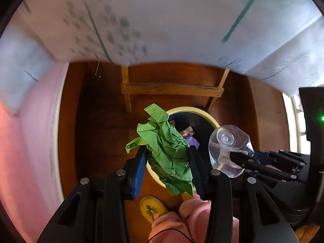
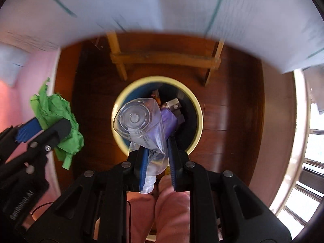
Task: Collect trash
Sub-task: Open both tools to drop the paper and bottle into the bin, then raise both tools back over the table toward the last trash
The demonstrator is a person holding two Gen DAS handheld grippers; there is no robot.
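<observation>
Far left: pink wall (image 1: 26,151) and a white baseboard, blurred. Left gripper (image 1: 168,162) pointing steeply down, blue-padded fingers (image 1: 139,174) pinching a crumpled green paper (image 1: 168,151), wad bulging past both pads and hanging over the near rim of the bin. Below: dark wooden floor (image 1: 97,121), a yellow slipper (image 1: 151,208) and pink trouser legs near the bottom edge. Centre: round bin (image 2: 197,109) with a pale yellow rim and dark inside, already containing a purple wrapper (image 2: 169,121) and other small scraps too blurred to name. Beyond the bin: wooden frame legs with a crossbar (image 1: 172,89) under a pale blue cloth draped over the surface (image 1: 162,20). Right gripper (image 2: 157,151) aimed straight down above the bin mouth, fingers clamped on a crushed clear plastic bottle (image 2: 139,121), base toward the bin, white cap end back between the fingers. Far right: bright window bars.
</observation>
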